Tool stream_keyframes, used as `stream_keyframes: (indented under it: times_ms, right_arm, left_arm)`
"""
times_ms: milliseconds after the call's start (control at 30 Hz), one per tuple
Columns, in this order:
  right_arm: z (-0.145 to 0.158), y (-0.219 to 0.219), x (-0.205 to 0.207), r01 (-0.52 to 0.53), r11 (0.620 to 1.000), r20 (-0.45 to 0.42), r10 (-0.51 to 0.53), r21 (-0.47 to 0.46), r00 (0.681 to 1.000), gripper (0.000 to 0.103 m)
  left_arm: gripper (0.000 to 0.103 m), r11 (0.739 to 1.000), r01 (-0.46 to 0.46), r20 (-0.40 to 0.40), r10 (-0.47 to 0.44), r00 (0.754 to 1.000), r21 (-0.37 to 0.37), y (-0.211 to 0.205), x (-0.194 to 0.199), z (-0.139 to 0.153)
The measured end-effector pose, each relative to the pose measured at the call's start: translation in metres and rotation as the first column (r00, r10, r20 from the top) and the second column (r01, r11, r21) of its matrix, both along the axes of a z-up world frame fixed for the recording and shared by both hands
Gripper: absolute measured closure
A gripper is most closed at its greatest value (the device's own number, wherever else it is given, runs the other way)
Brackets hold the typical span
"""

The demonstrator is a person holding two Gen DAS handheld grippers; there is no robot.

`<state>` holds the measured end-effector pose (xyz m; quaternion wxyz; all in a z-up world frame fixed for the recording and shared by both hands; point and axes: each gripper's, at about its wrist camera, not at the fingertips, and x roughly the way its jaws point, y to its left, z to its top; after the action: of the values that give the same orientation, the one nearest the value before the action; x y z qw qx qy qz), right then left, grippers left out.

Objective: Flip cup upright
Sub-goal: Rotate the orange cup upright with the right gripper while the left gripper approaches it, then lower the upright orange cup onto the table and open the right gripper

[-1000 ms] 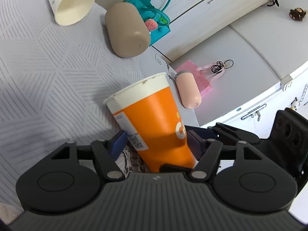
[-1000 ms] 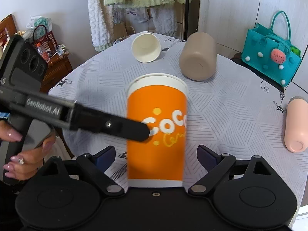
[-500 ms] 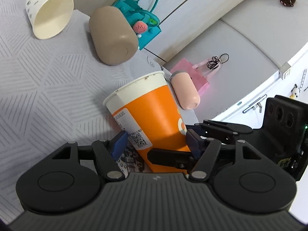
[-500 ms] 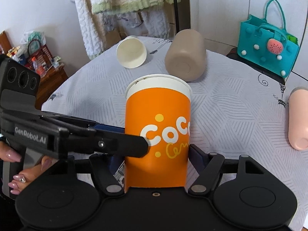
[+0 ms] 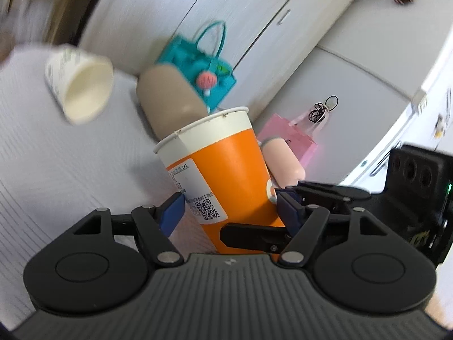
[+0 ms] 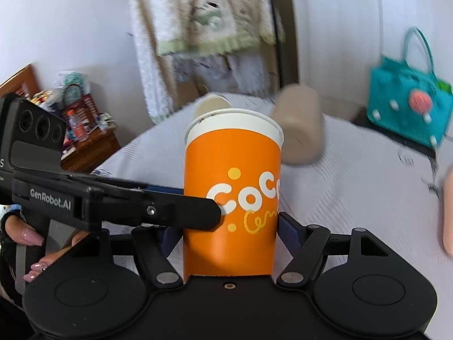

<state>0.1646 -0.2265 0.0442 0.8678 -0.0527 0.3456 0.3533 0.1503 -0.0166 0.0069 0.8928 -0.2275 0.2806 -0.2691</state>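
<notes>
An orange paper cup (image 5: 226,175) with a white rim and white lettering stands between both pairs of fingers, rim up (image 6: 232,187). My left gripper (image 5: 228,209) is shut on its lower body; its blue pads (image 5: 171,212) press the sides. My right gripper (image 6: 226,232) is also shut on the cup, its pads (image 6: 288,231) against the orange wall. The left gripper's black finger (image 6: 158,211) crosses the cup in the right wrist view. The cup looks raised off the grey patterned tablecloth (image 5: 56,175).
A white paper cup (image 5: 80,85) lies on its side at the back. A beige tumbler (image 5: 167,99) and a pink tumbler (image 5: 283,161) also lie on the table. A teal bag (image 6: 407,102) and a pink bag (image 5: 291,133) sit beyond the table edge.
Both grippers have lifted and tilted upward with the cup, so the view now shows more wall and cupboard. The right gripper's fingers have closed onto the cup.
</notes>
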Motion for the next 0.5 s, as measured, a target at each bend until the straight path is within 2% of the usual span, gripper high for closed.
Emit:
stream_keyframes:
  times_ms: [100, 267, 400, 500]
  right_arm:
    - [-0.001, 0.009, -0.001, -0.047, 0.999, 0.063, 0.048, -0.019, 0.997, 0.026]
    - [0.001, 0.014, -0.003, -0.090, 0.995, 0.143, 0.094, -0.031, 0.985, 0.026]
    - [-0.004, 0.025, -0.010, -0.091, 0.990, 0.226, 0.113, -0.106, 0.968, 0.025]
    - [-0.006, 0.026, -0.009, -0.080, 0.991, 0.275, 0.107, -0.108, 0.955, 0.025]
  left_arm:
    - [0.035, 0.998, -0.007, 0.067, 0.002, 0.998, 0.070, 0.002, -0.007, 0.005]
    - [0.036, 0.993, 0.002, 0.152, -0.020, 0.988, 0.119, 0.011, -0.015, 0.012]
    - [0.037, 0.984, 0.016, 0.210, -0.053, 0.976, 0.177, 0.009, -0.019, 0.018]
    - [0.036, 0.980, 0.022, 0.232, -0.068, 0.970, 0.196, 0.008, -0.017, 0.022]
